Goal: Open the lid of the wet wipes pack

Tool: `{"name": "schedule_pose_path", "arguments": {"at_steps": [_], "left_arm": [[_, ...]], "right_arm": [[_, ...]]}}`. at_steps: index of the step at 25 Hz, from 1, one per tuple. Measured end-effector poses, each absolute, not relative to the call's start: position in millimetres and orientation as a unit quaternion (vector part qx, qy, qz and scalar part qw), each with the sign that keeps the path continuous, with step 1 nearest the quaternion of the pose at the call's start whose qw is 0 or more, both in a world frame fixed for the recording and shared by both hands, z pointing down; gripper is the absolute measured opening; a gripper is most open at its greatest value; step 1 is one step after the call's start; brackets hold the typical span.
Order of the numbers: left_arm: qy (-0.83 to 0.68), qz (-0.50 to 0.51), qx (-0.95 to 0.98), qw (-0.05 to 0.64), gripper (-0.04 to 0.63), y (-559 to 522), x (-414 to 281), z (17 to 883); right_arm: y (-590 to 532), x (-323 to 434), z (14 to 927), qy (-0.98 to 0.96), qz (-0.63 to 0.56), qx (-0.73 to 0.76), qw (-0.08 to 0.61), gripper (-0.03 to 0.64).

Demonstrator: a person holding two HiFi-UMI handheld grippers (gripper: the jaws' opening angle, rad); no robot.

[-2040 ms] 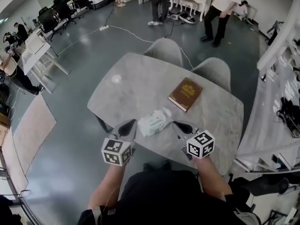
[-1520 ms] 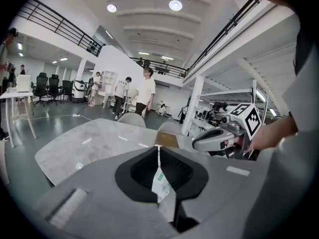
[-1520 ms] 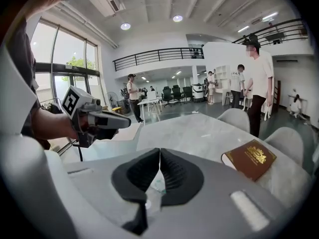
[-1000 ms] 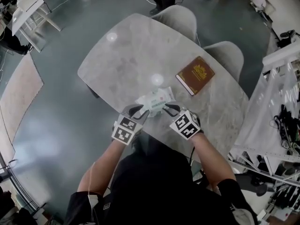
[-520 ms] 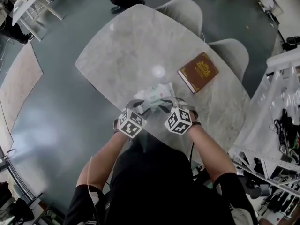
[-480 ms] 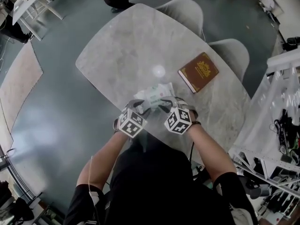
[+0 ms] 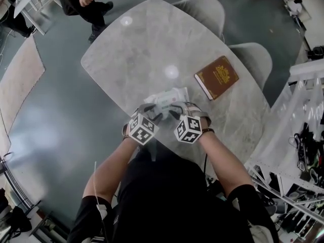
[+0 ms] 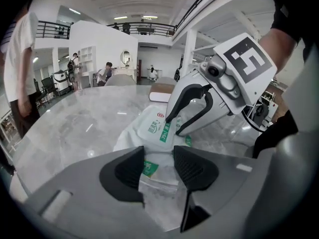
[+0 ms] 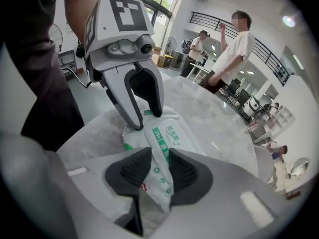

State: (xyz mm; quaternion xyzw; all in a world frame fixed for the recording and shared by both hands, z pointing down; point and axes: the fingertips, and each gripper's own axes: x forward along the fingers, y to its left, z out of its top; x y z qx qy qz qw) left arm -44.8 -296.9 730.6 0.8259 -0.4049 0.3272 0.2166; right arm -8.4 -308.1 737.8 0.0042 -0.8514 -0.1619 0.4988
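Since the earlier frames both grippers have been brought down and inward, and a person [image 7: 83, 1] has walked in at the far left corner of the tabletop [image 7: 136, 44]. The left gripper [image 7: 150, 110] and the right gripper [image 7: 177, 110] are now set side by side at the near end of the wet wipes pack [image 7: 169, 96], which lies flat close to the tabletop's near edge. The left jaws have just been opening and stand wide apart, with the pack's crinkled end seen between them. The right jaws have opened and then eased slightly inward, with the pack's side edge between them; no firm pinch is shown on either. The lid [image 8: 154, 128] on the pack's top face is seen lying flat, not yet lifted. From here the soft film could be caught instead of the lid's tab, so the whole pack might be lifted or dragged off the near edge. Counted: one pack, one brown book [image 7: 216, 77] well apart to the right, two chairs [image 7: 202, 9] at the far side, two grippers, one person standing by.
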Motion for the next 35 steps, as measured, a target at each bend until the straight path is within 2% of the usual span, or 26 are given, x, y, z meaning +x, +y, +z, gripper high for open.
{"name": "schedule_pose_path", "arguments": {"at_steps": [8,18,35], "left_arm": [[-0.416,0.300,0.829,0.222,0.190,-296,-48,732],[-0.413,0.295,0.830,0.230,0.183,-296,-50,732],[-0.421,0.293,0.826,0.232,0.161,-295,-51,731]], "right_arm": [[-303,-9,741,-0.837,-0.191,-0.035,0.512,0.055],[-302,-7,747,-0.793,-0.289,-0.093,0.529,0.060],[-310,-11,724,-0.790,-0.297,-0.061,0.533,0.021]]}}
